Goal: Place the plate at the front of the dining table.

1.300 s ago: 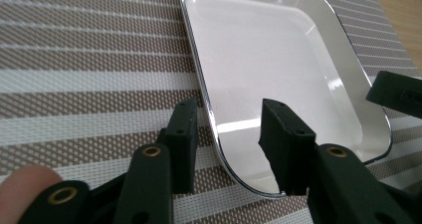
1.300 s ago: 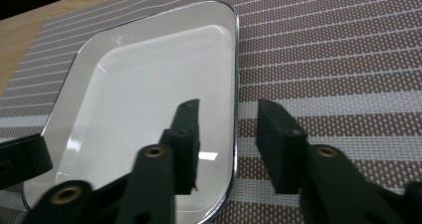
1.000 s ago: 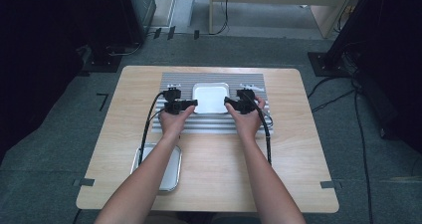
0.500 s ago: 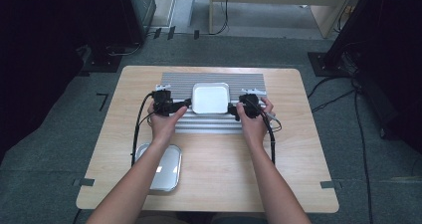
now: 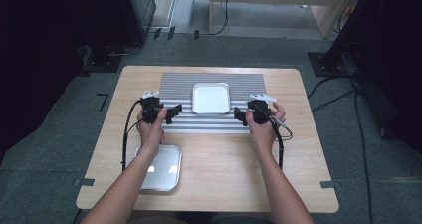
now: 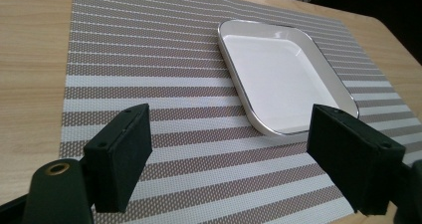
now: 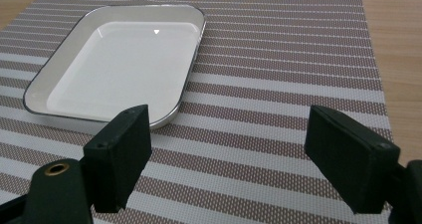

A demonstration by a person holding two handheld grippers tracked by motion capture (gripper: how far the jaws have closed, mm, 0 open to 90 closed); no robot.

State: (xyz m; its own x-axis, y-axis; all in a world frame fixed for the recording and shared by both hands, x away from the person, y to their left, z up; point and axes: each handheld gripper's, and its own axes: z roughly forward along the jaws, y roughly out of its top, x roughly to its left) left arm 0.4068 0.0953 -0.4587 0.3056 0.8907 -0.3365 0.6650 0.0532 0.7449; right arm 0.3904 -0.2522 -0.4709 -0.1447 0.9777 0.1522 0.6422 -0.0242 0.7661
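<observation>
High view: metal tray (image 5: 161, 168) at the table's (image 5: 308, 149) near-left corner, partly under the left forearm. White square dish (image 5: 211, 97), dark-rimmed and empty, sits on the striped mat (image 5: 171, 82), centred toward the far edge. Left gripper (image 5: 171, 113) and right gripper (image 5: 240, 115) flank the dish, each apart from it, jaws spread wide over the mat, gripping nothing.
</observation>
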